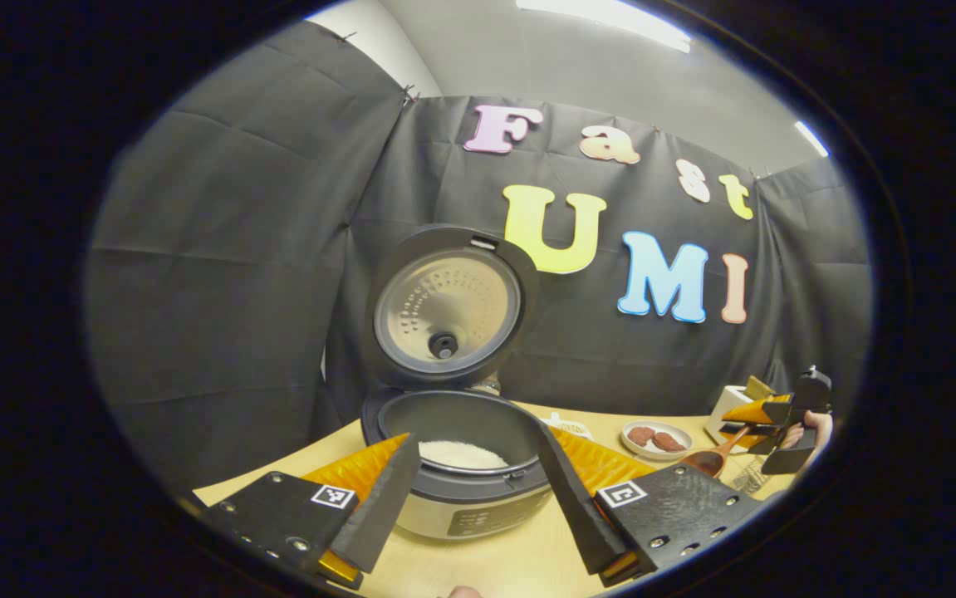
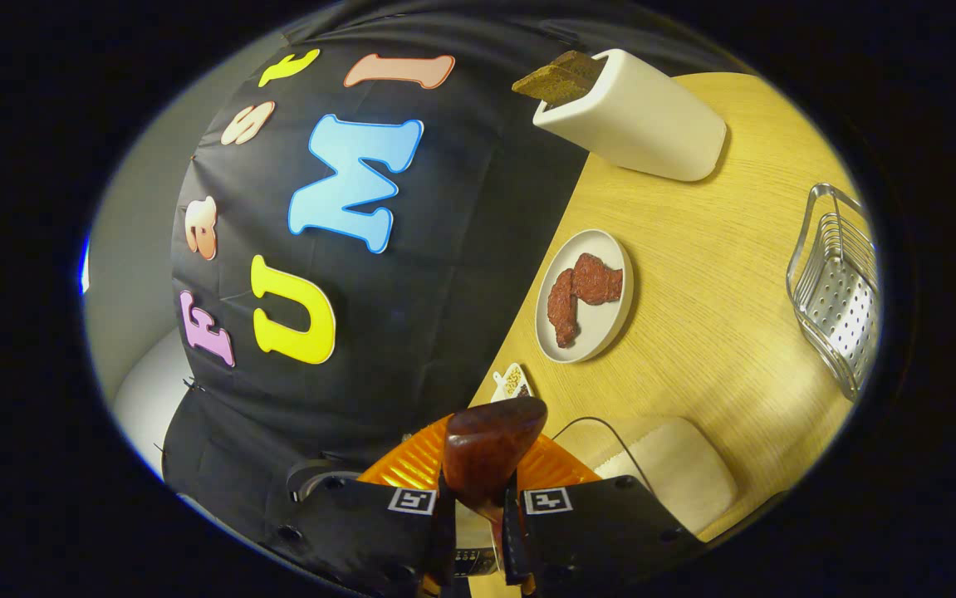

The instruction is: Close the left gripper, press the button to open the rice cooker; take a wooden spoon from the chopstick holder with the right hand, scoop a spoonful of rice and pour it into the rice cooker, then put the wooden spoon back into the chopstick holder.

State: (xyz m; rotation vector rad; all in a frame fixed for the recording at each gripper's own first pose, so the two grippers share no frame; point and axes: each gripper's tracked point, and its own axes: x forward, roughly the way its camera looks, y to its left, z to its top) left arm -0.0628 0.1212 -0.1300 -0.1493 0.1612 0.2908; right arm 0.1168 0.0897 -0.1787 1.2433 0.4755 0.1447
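Pale wooden table point(image 2: 693, 332), black cloth wall behind. The rice cooker point(image 1: 461, 465) stands lid-up, rice point(image 1: 461, 454) inside, left gripper point(image 1: 473, 490) spread wide, holding nothing. Right gripper point(image 2: 478, 498) pinches the wooden spoon point(image 2: 490, 453), handle hidden between its fingers. The right gripper view adds a plate of meat point(image 2: 584, 296), wire chopstick holder point(image 2: 839, 291) cut off.

rice cooker point(image 1: 461, 465) on the wooden table, lid point(image 1: 447, 309) raised upright, white rice point(image 1: 463, 454) lying in its dark inner pot. dark-brown wooden spoon point(image 2: 490, 453), bowl foremost, clamped between the right gripper point(image 2: 478, 507) fingers.
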